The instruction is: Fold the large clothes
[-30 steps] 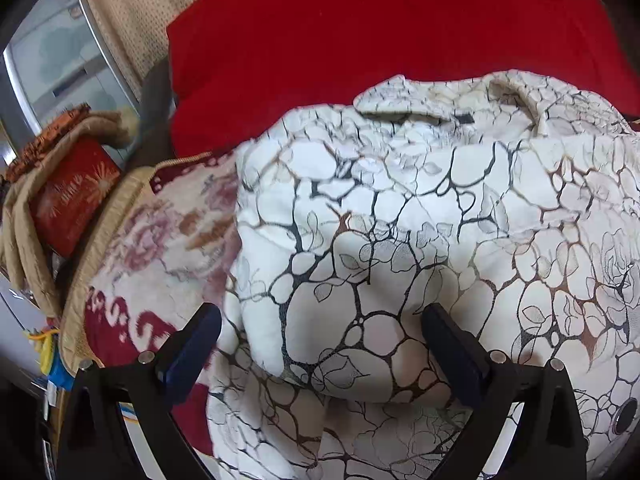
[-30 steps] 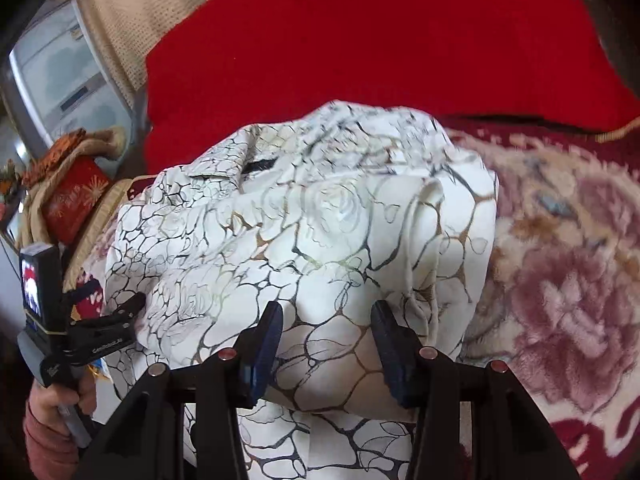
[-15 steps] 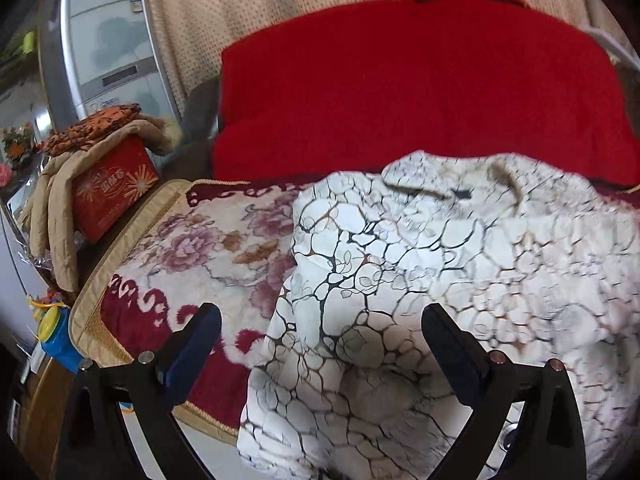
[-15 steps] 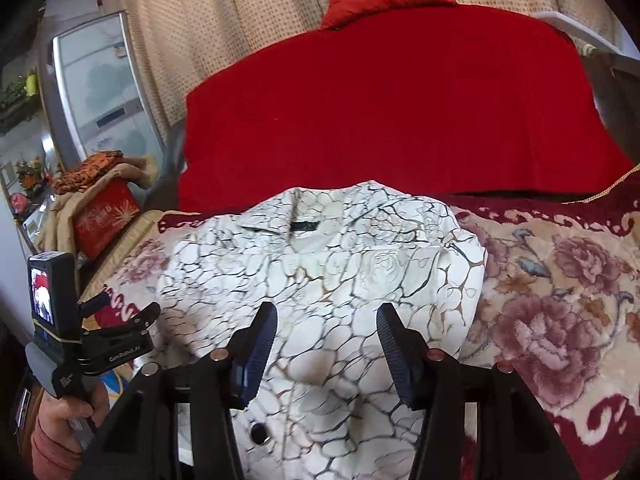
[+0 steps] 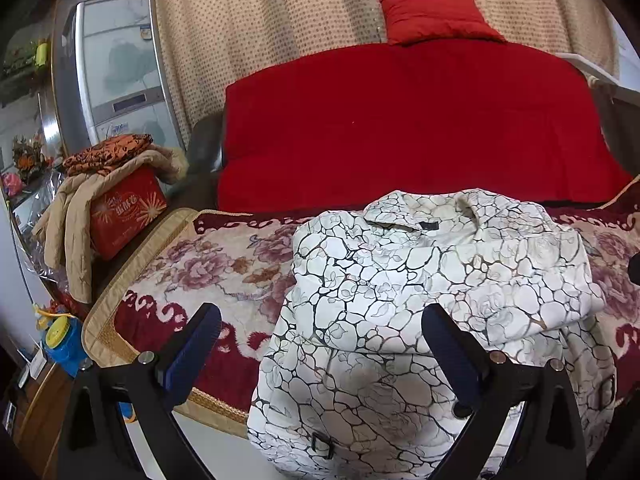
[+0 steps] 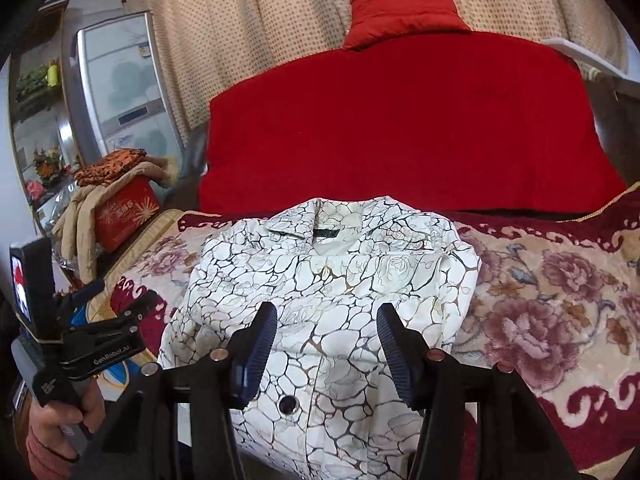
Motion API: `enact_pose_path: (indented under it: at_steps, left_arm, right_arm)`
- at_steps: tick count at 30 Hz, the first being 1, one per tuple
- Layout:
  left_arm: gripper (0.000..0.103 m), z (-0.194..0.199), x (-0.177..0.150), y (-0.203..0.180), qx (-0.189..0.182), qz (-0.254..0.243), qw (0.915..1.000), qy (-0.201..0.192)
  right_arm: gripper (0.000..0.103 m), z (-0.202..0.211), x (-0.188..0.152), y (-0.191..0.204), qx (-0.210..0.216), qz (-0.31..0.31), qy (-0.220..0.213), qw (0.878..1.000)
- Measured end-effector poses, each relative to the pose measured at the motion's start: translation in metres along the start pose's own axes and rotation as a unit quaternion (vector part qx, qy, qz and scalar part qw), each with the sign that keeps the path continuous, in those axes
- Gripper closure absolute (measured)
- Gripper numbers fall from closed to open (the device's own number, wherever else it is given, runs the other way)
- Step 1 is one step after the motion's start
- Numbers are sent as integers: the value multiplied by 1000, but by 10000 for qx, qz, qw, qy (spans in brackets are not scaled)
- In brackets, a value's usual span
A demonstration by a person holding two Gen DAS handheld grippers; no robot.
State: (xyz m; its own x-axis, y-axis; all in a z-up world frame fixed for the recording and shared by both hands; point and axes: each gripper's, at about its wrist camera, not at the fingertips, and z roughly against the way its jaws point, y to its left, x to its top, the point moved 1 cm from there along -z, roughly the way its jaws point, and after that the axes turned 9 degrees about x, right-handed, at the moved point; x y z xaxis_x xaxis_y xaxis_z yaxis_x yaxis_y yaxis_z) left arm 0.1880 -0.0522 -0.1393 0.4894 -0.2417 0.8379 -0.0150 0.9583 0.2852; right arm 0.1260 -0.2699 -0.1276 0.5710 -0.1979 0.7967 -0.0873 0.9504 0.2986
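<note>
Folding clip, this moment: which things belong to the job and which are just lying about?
Job: patterned white coat; floral blanket under it; left gripper and right gripper, both open.
Lying about: red quilt; red pillow; red box; beige jacket; refrigerator.

Blanket (image 6: pixel 560 300) free right of coat (image 6: pixel 340 280); box (image 5: pixel 124 212) blocks left.

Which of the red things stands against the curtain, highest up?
The small red cushion, propped above the big red blanket and leaning on the dotted curtain. The red gift box sits lower, at left under draped clothes.
</note>
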Motion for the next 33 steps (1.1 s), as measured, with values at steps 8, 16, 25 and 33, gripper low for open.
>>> enact_pose_path:
  at_steps: [8, 16, 25, 33]
  left_arm:
    - [3, -21, -37, 21, 31, 77, 9975, 702]
    - [3, -45, -81, 22, -48, 21, 9902, 1394]
    - [3, -52, -90, 17, -219, 118, 9862, 1637]
    - [3, -57, -91, 28, -206, 207, 9850, 1703]
  right_arm:
    - [42, 19, -26, -13, -219, 51, 289, 9993]
    - [35, 19, -90, -74, -494, -725, 1165, 9893]
    - [35, -28, -174, -105, -213, -1332, 2690, 9536]
    - [73, -65, -200, -79, -71, -565, 2872, 9562]
